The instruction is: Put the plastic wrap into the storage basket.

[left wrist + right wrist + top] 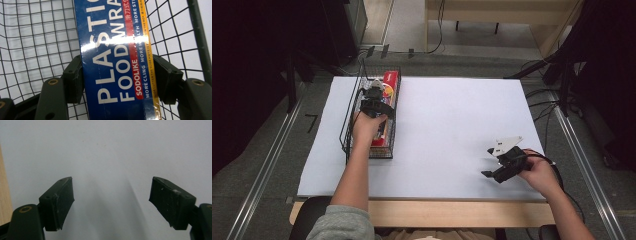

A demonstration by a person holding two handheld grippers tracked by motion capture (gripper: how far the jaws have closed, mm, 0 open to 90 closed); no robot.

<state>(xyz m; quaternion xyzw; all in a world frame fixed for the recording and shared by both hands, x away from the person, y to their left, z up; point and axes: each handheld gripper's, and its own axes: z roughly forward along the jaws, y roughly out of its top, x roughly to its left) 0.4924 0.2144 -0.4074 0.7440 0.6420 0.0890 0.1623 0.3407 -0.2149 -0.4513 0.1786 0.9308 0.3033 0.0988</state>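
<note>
A blue box of plastic food wrap (pixel 117 62) is seen lying inside a black wire basket (pixel 348 125) that stands at the left side of a white table top (pixel 447 125). In the left gripper view, the box runs lengthwise between the two black jaws of the left gripper (pixel 117 75), with large white lettering and a red and yellow strip along one edge. The pads are set against the two long sides of the box, so the box is pinched between them; whether the pressure is firm or slackening cannot be told from the pictures. The grid of the basket is seen behind and around the box, with the white table top showing through it. In the high view, the left gripper (pixel 374 100) is held down inside the basket by the left hand (pixel 367 125), and red packaging (pixel 390 80) is seen at the far end of the basket, just beyond the gripper. The right gripper (pixel 489 162) is held by the right hand (pixel 539 172) low over the near right part of the table top, well apart from the basket. In the right gripper view, its jaws are spread wide, and bare white surface (pixel 110 157) is seen between them, with a strip of wooden table edge (pixel 3 190) at the left.
</note>
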